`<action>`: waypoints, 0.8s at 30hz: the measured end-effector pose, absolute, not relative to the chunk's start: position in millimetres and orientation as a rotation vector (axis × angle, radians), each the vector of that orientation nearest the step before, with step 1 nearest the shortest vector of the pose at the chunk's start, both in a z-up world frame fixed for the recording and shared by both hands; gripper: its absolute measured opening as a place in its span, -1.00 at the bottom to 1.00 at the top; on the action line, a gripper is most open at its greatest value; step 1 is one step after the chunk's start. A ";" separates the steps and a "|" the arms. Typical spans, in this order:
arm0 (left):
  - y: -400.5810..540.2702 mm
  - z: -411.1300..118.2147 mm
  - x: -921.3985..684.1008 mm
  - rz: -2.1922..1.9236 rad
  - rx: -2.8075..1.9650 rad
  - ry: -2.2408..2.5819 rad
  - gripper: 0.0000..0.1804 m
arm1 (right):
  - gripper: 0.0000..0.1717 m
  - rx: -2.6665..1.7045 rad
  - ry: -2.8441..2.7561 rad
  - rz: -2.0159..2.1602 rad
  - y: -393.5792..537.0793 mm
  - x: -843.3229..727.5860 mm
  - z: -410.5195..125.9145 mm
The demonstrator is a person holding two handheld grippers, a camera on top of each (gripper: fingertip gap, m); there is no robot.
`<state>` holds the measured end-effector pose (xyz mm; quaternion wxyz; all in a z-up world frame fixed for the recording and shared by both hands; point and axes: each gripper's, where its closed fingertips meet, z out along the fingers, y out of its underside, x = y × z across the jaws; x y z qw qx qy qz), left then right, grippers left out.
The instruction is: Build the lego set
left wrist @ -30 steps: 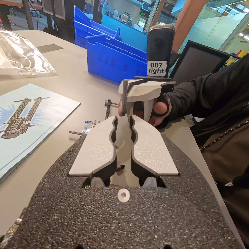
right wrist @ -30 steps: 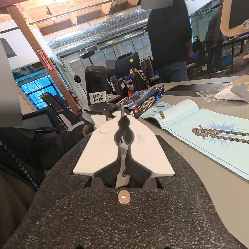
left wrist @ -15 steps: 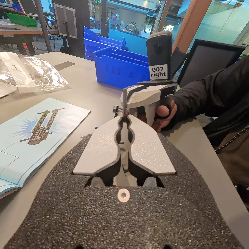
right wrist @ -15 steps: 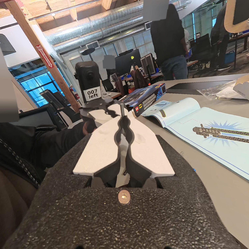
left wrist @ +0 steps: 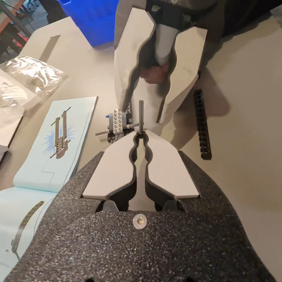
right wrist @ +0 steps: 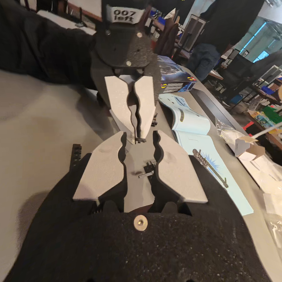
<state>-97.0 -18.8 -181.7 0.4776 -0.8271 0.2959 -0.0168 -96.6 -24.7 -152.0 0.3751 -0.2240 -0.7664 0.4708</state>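
Left wrist view: the left hand-held gripper [left wrist: 141, 134] is pinching a dark grey axle [left wrist: 141, 116], just right of the grey brick assembly [left wrist: 118, 123] on the counter [left wrist: 228, 183]. Beyond the assembly, the right hand-held gripper [left wrist: 141, 114] is hanging spread, holding nothing.

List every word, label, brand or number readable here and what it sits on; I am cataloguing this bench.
I do not copy out writing. These things bear it:
White sticker, top of the right wrist view: large dark print.
Dark blue box: white lettering and a yellow emblem, blurred.
Light blue booklet: small yellow-and-black strip, too small to read.
White carton: fine print, blurred.
Left wrist view: no readable writing, only the booklet's drawings.
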 end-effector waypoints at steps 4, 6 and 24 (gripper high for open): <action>-21.6 -189.8 -95.5 0.003 -2.050 0.788 -0.95 | -0.74 -0.495 -2.003 1.112 -31.3 -93.2 -161.3; -22.7 -192.2 -96.1 0.040 -2.061 0.818 -0.95 | -0.77 -0.472 -2.022 1.019 -28.7 -94.9 -168.0; -24.8 -190.1 -90.0 0.071 -2.037 0.852 -0.93 | -0.95 -0.392 -2.061 0.919 -29.7 -91.8 -179.0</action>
